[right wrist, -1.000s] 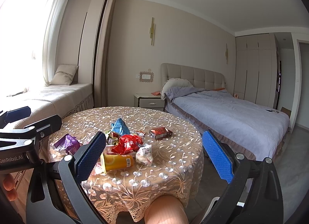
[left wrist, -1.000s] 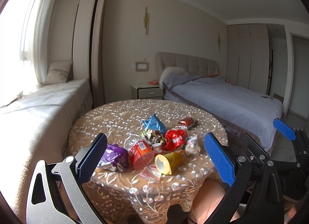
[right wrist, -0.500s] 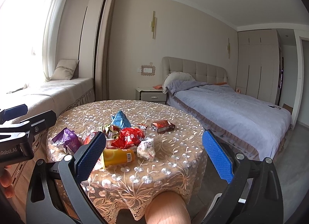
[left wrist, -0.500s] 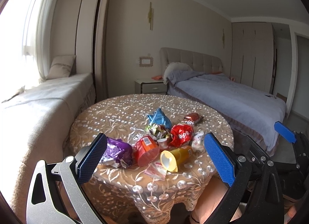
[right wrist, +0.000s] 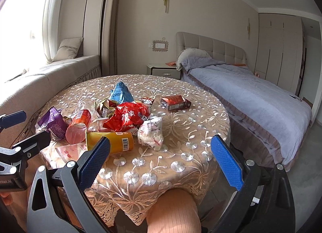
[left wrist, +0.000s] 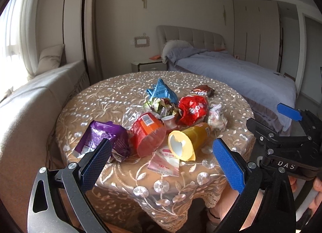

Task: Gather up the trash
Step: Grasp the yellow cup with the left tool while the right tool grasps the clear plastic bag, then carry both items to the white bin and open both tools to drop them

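so the worktop [left wrist: 96, 100] has the trash pile mid-cloth; yellow cup [left wrist: 187, 140] lies on its side at 12 o'clock from my left gripper [left wrist: 161, 162], mouth toward me, axis running 7 to 1; right gripper [right wrist: 159, 160] sits further off; both sets of fingers spread wide, holding nothing

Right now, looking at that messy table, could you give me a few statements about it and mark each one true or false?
1. The yellow cup lies on its side. True.
2. The left hand-held gripper is clamped on the purple wrapper. False: it is open, holding nothing.
3. The red box sits apart from the main heap. True.
4. The blue wrapper lies at the table's near edge. False: it is on the far side of the heap.
5. The right hand-held gripper is open. True.
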Motion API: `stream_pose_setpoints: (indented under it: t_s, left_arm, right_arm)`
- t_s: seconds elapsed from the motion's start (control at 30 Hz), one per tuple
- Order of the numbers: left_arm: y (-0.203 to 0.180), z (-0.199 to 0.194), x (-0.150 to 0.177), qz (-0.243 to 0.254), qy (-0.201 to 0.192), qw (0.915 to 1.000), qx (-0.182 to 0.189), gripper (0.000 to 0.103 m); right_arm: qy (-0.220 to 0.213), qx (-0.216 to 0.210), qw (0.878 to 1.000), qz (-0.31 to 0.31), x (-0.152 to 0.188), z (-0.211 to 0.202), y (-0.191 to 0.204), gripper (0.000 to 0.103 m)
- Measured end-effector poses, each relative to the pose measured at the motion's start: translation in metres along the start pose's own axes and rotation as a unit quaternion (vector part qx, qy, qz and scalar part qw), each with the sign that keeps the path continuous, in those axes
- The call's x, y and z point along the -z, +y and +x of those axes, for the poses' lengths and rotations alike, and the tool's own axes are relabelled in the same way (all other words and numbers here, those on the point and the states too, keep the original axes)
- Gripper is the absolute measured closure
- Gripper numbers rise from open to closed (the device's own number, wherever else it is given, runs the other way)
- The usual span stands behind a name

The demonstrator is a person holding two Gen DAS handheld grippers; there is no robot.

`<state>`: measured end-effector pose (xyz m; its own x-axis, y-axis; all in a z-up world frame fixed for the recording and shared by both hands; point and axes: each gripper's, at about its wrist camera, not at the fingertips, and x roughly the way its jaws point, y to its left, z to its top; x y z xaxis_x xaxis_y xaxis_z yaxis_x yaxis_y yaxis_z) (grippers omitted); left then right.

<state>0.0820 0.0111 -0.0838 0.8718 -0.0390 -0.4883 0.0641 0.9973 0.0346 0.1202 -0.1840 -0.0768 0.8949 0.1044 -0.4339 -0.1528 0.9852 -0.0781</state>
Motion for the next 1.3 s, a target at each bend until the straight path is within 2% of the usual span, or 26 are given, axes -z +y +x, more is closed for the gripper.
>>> stream_pose_setpoints:
  t_s: [0.07, 0.17, 0.27, 0.43, 0.47, 0.53, 0.63, 0.67, 0.73, 0.77, 0.8, 0.9, 1.03, 1.3]
  left_arm:
    - [-0.007, 0.015, 0.003, 0.017, 0.007, 0.9997, 0.014, 0.005]
    - [-0.018, 0.031, 0.005, 0.063, -0.004, 0.998, 0.007, 0.005]
    - [-0.032, 0.044, 0.003, 0.123, -0.009, 0.9923, 0.0, 0.005]
    - [-0.043, 0.07, -0.001, 0.172, 0.008, 0.985, 0.006, 0.009]
    - [-0.043, 0.075, -0.002, 0.174, 0.014, 0.9845, 0.012, 0.011]
    - [-0.041, 0.085, -0.002, 0.171, 0.032, 0.9845, 0.022, 0.025]
    - [-0.035, 0.098, -0.001, 0.149, 0.057, 0.9859, 0.049, 0.039]
    - [-0.034, 0.101, 0.0, 0.145, 0.058, 0.9864, 0.05, 0.039]
    - [-0.034, 0.101, 0.001, 0.144, 0.057, 0.9867, 0.051, 0.039]
    - [-0.037, 0.101, 0.001, 0.146, 0.056, 0.9865, 0.05, 0.039]
    - [-0.038, 0.101, 0.001, 0.148, 0.055, 0.9864, 0.047, 0.04]
    - [-0.041, 0.104, 0.0, 0.146, 0.049, 0.9874, 0.037, 0.041]
    - [-0.043, 0.099, -0.009, 0.133, 0.037, 0.9899, 0.031, 0.048]
    - [-0.042, 0.08, -0.024, 0.11, 0.019, 0.9937, 0.004, 0.049]
  right_arm:
    - [0.015, -0.009, 1.0, 0.001, -0.001, 0.016, -0.004, 0.004]
    - [0.044, -0.033, 0.998, 0.011, -0.005, 0.042, -0.011, 0.004]
    - [0.073, -0.054, 0.996, 0.022, -0.006, 0.069, -0.015, 0.004]
    - [0.102, -0.084, 0.991, 0.036, -0.007, 0.104, -0.016, 0.004]
    - [0.102, -0.084, 0.991, 0.035, -0.008, 0.109, -0.015, 0.004]
    - [0.101, -0.075, 0.992, 0.028, -0.009, 0.117, -0.013, 0.004]
    - [0.109, -0.079, 0.991, 0.027, -0.008, 0.129, -0.011, 0.005]
    - [0.107, -0.09, 0.99, 0.037, -0.008, 0.131, -0.014, 0.008]
    - [0.115, -0.115, 0.985, 0.055, -0.009, 0.138, -0.019, 0.024]
    - [0.131, -0.127, 0.982, 0.054, -0.008, 0.143, -0.019, 0.046]
    - [0.147, -0.135, 0.979, 0.054, -0.006, 0.149, -0.019, 0.05]
    - [0.138, -0.142, 0.979, 0.054, -0.005, 0.146, -0.019, 0.051]
    - [0.116, -0.153, 0.979, 0.068, -0.01, 0.131, -0.027, 0.052]
    - [0.076, -0.14, 0.985, 0.067, -0.018, 0.094, -0.049, 0.051]
